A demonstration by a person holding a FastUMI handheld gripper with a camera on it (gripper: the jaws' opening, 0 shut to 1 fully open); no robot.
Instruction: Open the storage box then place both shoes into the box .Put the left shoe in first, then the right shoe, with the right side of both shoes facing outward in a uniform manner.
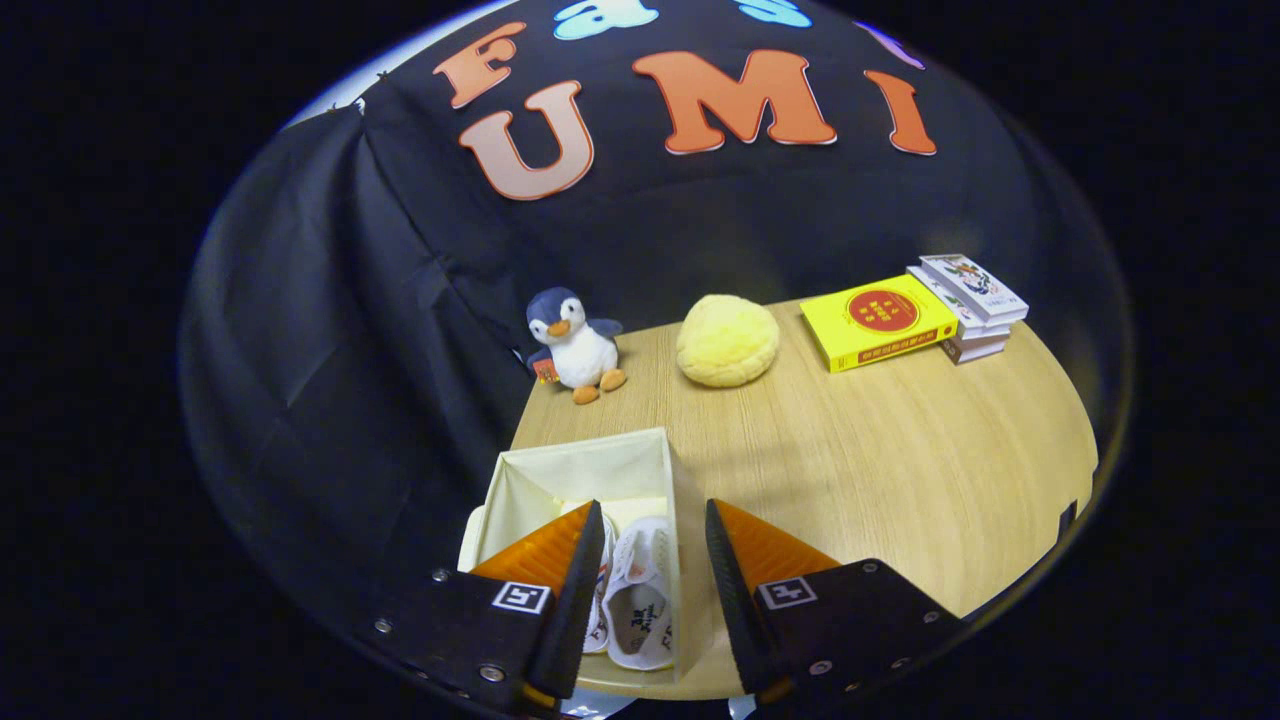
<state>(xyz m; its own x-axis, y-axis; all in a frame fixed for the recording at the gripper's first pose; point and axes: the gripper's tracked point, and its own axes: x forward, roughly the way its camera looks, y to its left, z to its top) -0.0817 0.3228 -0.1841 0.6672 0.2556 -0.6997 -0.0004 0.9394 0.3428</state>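
I am holding the tongs (650, 545) parted and gripping nothing, hovering above the box (585, 470) on the counter (900, 470). The box is standing open with both shoes (640, 590) lying side by side inside, so the placing looks done to me.

We are seeing the left finger (585, 560) covering most of the left shoe (603, 590) inside the storage box (560, 470), so we are making out only a strip of it beside the right shoe (640, 600). The gripper (650, 570) is hiding the box's near end. The yellow book (878, 320) is partly blocking the stack of books (975, 300), and their cover print is staying too small to tell
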